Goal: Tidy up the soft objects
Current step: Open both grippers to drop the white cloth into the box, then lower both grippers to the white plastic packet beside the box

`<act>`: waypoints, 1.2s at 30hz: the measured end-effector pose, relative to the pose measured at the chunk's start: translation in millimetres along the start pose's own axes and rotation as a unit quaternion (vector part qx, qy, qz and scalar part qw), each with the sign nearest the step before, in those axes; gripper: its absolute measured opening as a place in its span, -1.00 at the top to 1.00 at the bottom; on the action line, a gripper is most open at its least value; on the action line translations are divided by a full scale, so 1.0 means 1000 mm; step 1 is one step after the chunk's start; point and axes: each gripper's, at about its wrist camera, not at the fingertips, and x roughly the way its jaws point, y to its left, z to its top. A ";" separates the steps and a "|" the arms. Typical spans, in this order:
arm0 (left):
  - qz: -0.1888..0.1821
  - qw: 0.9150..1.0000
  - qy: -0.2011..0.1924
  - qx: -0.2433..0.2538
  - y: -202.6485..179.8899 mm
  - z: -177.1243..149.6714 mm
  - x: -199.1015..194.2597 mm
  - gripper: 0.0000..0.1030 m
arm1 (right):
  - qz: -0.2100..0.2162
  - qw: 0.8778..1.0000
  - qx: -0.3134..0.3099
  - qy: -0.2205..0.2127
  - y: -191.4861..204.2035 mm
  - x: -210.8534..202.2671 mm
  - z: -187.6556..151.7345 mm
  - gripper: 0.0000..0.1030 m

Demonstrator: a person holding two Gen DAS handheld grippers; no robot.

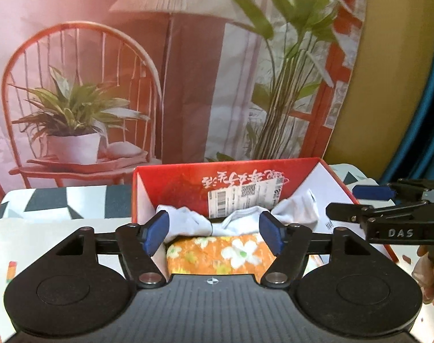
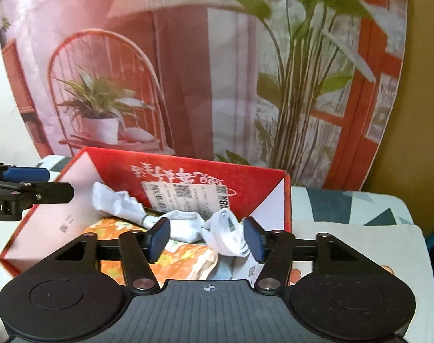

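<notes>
Clearly, "DAS" marks right tongs [image 1: 371, 200].

One red box [image 1: 188, 183] stands on the patterned tabletop [image 1: 54, 200], near its back edge. Inside it lies one orange floral cloth [image 1: 217, 253], against the box's near side. White socks [image 1: 188, 225] lie over the cloth toward the box's back wall; at least two show, though the tangle hides the exact number. One shipping label [image 1: 245, 197] sticks to the inside of the back wall. Two grippers are in view: the left gripper [image 1: 212, 235] and the right gripper [image 2: 207, 238].
</notes>
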 end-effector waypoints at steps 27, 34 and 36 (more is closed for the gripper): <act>0.105 0.993 -0.019 -0.059 -0.004 -0.142 -0.096 -0.68 | 0.004 0.996 -0.009 -0.083 0.048 -0.099 -0.166 -0.99; 0.122 0.990 0.011 -0.077 0.004 -0.165 -0.089 -0.68 | -0.005 0.997 -0.065 -0.050 0.077 -0.084 -0.198 -0.99; 0.129 0.988 0.012 -0.082 0.007 -0.167 -0.090 -0.68 | -0.009 0.995 -0.094 -0.045 0.089 -0.082 -0.205 -0.99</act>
